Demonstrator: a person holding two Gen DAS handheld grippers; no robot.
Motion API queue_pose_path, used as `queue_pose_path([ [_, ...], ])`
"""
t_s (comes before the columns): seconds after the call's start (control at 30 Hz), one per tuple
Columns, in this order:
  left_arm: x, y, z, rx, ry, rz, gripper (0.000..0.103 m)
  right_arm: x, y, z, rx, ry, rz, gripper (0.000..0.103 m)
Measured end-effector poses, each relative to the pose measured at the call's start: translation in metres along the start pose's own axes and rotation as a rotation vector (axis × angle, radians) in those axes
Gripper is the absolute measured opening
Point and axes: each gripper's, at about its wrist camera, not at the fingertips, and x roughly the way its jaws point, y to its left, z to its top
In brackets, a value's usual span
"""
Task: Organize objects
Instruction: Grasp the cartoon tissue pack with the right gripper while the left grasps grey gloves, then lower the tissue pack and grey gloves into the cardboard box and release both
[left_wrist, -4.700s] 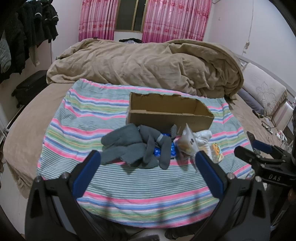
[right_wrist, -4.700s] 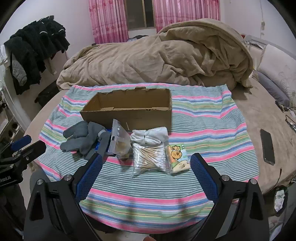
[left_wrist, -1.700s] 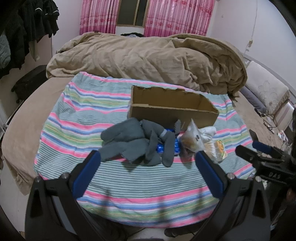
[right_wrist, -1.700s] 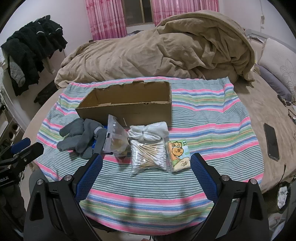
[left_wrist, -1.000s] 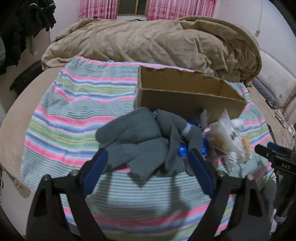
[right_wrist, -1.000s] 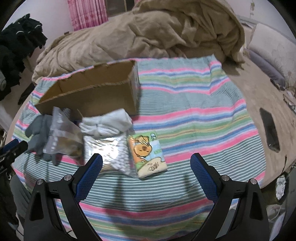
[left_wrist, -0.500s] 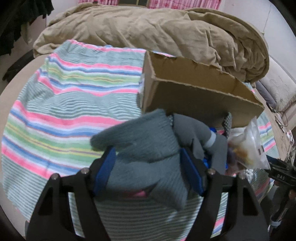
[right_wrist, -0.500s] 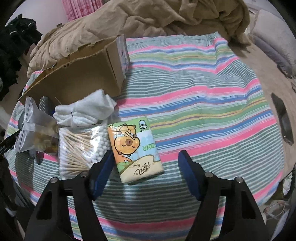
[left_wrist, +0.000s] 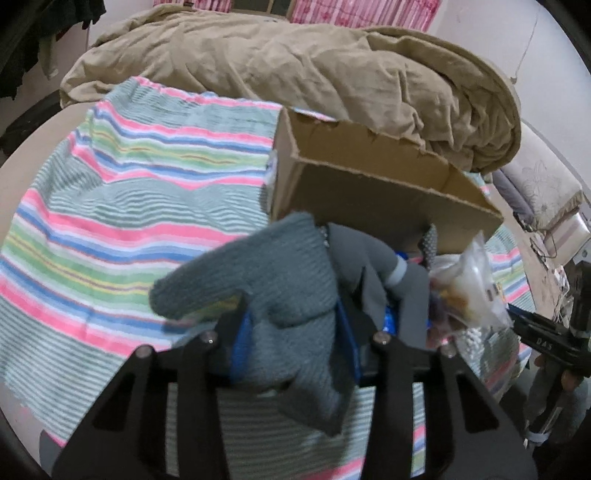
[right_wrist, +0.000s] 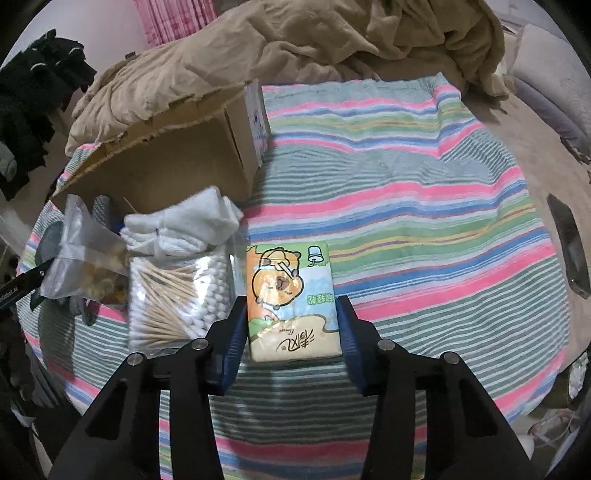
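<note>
- Bedroom setup: we're working on a striped blanket (right_wrist: 406, 192) spread over the bed, with a rumpled tan duvet (left_wrist: 332, 66) heaped behind the open cardboard box (left_wrist: 369, 184). That box is our landmark, and we're guessing it's where everything ends up.
- Our left gripper (left_wrist: 293, 334) has its blue pads narrowed onto the grey knit glove (left_wrist: 273, 280), right in front of the box's near wall. It looks pinched at the cuff end, so we'd call it a hold, though we can't tell if the glove has left the blanket.
- That glove is chunky ribbed knit, floppy, with the thumb sticking out away from the box. Its darker grey partner (left_wrist: 388, 273) lies tangled just beside it.
- Our right gripper (right_wrist: 291, 326) straddles the tissue pack (right_wrist: 291, 299), in front of the box's right corner. The pads sit against its long edges, or very nearly. We can't swear there's real contact yet.
- The pack is flat, soft-looking plastic with a cartoon bear print, lying face up.
- Between the two picks, in front of the box: a bag of cotton swabs (right_wrist: 177, 295), a folded white cloth (right_wrist: 184, 225) and a clear snack bag (right_wrist: 85, 258), all crowded and touching. Going for the outer items first probably keeps the grippers out of each other's way.
</note>
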Motion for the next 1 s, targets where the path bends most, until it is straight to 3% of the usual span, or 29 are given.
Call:
queue_pose_path([
  [0.27, -0.056, 0.0, 0.003, 0.014, -0.085, -0.004, 0.042, -0.034, 0.013, 0.008, -0.016, -0.065, 0.017, 0.049],
  [0.53, -0.102, -0.013, 0.034, 0.059, -0.199, -0.033, 0.043, -0.066, 0.036, 0.03, -0.07, -0.133, 0.053, 0.049],
  [0.77, -0.092, -0.044, 0.069, 0.125, -0.224, -0.089, 0.043, -0.072, 0.055, 0.066, -0.122, -0.201, 0.079, 0.049],
  [1.0, -0.05, -0.079, 0.092, 0.168, -0.18, -0.148, 0.043, -0.053, 0.068, 0.103, -0.145, -0.223, 0.094, 0.049],
])
